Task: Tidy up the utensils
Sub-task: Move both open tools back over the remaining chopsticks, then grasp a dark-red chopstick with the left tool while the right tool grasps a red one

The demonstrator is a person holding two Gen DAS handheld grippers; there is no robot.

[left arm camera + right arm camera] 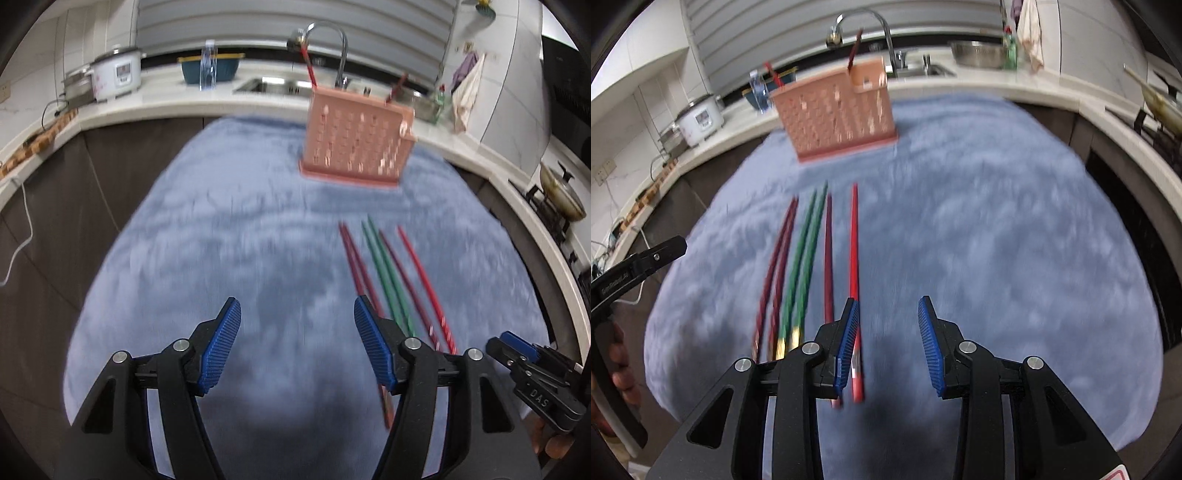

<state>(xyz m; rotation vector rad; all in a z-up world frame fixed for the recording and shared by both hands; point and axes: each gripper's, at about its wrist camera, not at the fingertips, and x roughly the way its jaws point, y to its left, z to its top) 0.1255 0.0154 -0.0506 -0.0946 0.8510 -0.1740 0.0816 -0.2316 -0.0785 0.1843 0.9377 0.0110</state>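
A pink perforated utensil holder (356, 142) (839, 112) stands at the far side of a blue-grey cloth (240, 240) (979, 221), with two red chopsticks sticking up from it. Several chopsticks lie side by side on the cloth: a dark red pair (777, 266), a green pair (386, 271) (801, 266), a maroon one (828, 258) and a bright red one (424, 280) (854, 266). My left gripper (297, 332) is open and empty, left of the chopsticks. My right gripper (888, 332) is open, its left finger (847, 343) beside the bright red chopstick.
A kitchen counter wraps around behind the cloth, with a sink and faucet (332, 44), a rice cooker (116, 74), a teal basin (210, 68), a water bottle (207, 68) and a steel bowl (979, 53). A stove with a pan (561, 195) is at the right.
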